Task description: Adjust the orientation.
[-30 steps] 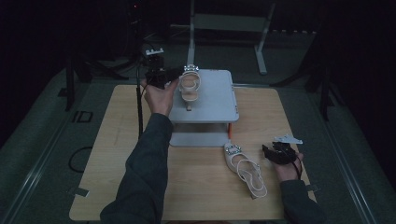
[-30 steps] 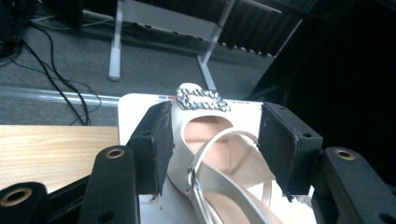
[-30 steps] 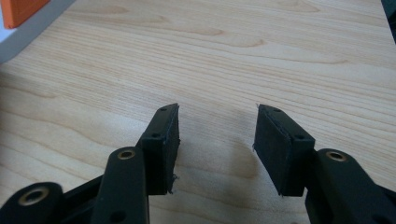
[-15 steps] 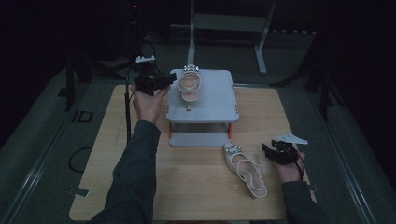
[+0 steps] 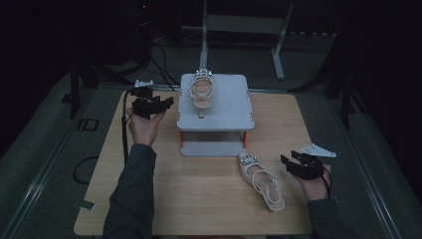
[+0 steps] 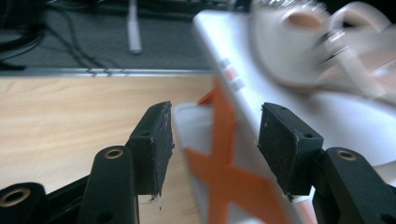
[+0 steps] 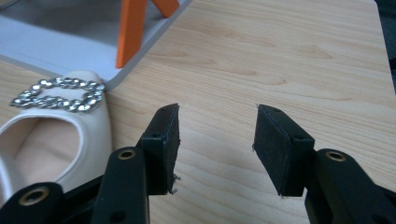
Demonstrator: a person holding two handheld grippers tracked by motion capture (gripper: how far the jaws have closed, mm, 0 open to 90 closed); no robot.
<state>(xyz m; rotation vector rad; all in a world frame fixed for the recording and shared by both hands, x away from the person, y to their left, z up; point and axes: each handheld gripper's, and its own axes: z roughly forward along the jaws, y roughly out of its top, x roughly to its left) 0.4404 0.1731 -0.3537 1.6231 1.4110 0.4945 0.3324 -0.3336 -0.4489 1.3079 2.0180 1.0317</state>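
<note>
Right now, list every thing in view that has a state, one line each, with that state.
Left gripper: jaws open, holding nothing, beside the rack.
Right gripper: jaws open, empty, just right of the table sandal.
Sandal on the rack: lying flat on the top shelf, untouched.
Sandal on the table: lying flat on the wood, toe toward the rack, untouched.
Rack: upright; lower shelf bare where visible.

High view looks down; both claw views sit close, sharing the shelf.
</note>
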